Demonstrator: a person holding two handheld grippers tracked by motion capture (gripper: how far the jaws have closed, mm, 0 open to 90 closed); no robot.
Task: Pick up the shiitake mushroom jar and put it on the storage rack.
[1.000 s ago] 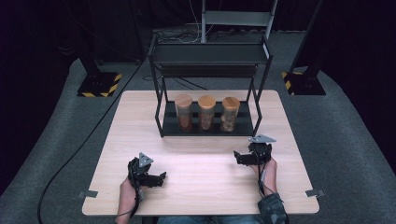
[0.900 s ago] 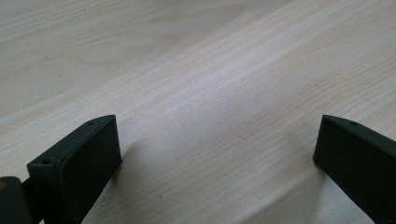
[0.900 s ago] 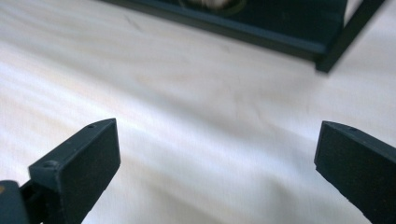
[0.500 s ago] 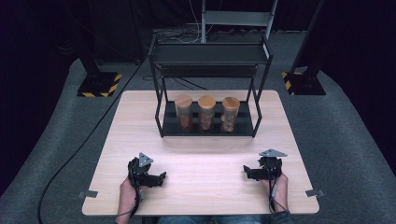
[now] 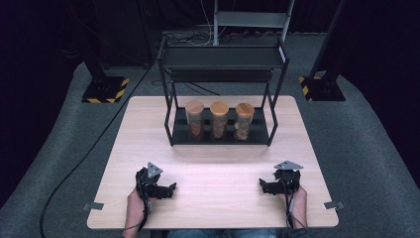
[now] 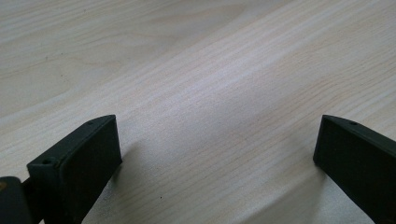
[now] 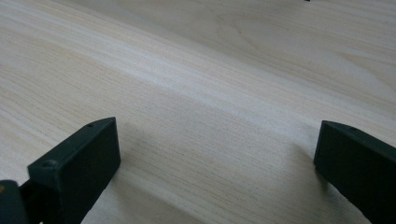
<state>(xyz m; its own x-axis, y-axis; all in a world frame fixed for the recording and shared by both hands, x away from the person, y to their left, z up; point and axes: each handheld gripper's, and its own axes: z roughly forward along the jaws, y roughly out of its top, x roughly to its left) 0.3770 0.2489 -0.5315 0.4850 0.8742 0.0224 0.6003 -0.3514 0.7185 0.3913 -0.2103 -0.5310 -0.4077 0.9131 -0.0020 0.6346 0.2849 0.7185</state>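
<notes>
While both grippers rest low on the near part of the table, nothing sits between their jaws.

Left gripper: the left gripper lies at the near left of the table, its tips pointing toward the table's middle. In the left gripper view its two black jaws stand wide apart over bare pale wood.

Right gripper: the right gripper lies at the near right, its tips pointing toward the left gripper. In the right gripper view its jaws are likewise spread wide, with only wood grain between them.

Hands: the left hand and the right hand hold the grippers from the near edge of the table.

Jars: three jars with wooden lids stand in a row on the lower shelf of the rack, well apart from both grippers. The left jar holds something reddish brown, the middle jar something brown, the right jar something paler.

Rack: the black rack stands at the far middle of the table, its upper shelf above the jars.

Space between grippers: bare tabletop.

Cables: one cable trails off to the left across the grey floor.
</notes>
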